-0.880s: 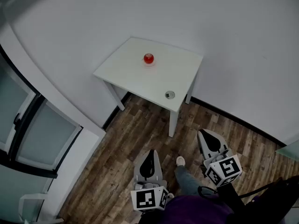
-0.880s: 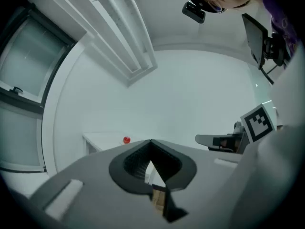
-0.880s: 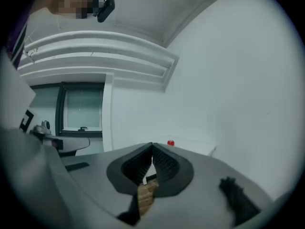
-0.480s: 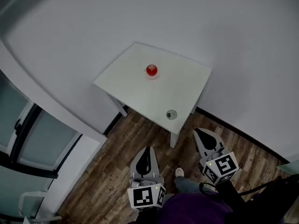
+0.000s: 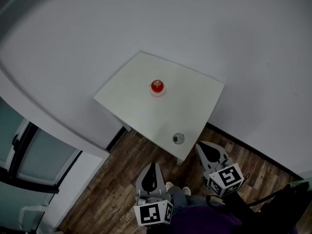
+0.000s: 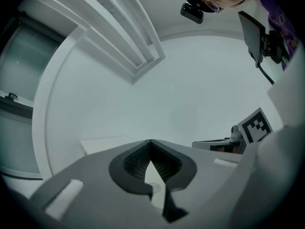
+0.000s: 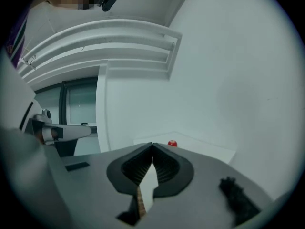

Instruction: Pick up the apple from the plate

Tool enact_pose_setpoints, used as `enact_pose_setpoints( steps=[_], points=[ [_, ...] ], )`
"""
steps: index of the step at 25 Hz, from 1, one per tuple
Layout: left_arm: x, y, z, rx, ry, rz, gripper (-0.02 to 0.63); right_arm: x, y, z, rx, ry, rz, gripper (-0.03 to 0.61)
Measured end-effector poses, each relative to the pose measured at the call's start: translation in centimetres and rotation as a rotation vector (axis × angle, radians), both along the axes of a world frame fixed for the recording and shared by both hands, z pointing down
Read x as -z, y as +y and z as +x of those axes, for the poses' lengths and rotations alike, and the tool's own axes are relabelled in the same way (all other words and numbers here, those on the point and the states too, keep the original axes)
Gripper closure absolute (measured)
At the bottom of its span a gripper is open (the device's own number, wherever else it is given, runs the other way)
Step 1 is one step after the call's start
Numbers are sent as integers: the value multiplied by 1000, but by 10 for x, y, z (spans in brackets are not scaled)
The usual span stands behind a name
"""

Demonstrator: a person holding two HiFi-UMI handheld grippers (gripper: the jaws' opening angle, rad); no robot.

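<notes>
You're holding the left gripper [image 5: 153,165] & right gripper [image 5: 205,146] low at 6 o'clock, both w/ jaws pressed together on nothing, as the small red apple [image 5: 157,86] is sitting on its pale plate [image 5: 157,94] mid white square table [image 5: 141,112], well apart at 12 o'clock.

One white table [image 5: 195,101] is in view. On it there is one red apple [image 5: 157,86], one small pale plate [image 5: 157,93] under that apple, about midway between the table's edges, and one small round grey object [image 5: 178,138] by the table's near corner. There are two grippers, the left gripper [image 5: 153,165] and the right gripper [image 5: 203,147]. Two cubes are counted: the left marker cube [image 5: 154,213] and the right marker cube [image 5: 224,179]. Two pale shoes [image 5: 169,185] show on the one wooden floor [image 5: 117,189].
</notes>
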State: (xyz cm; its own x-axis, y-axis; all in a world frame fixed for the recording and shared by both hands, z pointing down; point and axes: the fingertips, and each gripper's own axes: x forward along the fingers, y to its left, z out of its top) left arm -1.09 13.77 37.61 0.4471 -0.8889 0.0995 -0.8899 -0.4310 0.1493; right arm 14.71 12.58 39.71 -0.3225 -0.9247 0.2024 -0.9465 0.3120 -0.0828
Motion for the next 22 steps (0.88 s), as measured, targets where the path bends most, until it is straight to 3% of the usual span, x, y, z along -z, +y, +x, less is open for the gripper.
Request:
enact_pose_setpoints(
  steps=[5,13,22],
  points=[
    [-6,-36,0,0,12,-6,609,-2,-35,5,-23,20,13,569],
    [3,-139,2,-56,21,38,609,-11,-125,12,-85,53,-22,569],
    [-20,-226,-11,-91,18,-29,609,-22,-218,-6,-79,67,-45,569]
  ],
)
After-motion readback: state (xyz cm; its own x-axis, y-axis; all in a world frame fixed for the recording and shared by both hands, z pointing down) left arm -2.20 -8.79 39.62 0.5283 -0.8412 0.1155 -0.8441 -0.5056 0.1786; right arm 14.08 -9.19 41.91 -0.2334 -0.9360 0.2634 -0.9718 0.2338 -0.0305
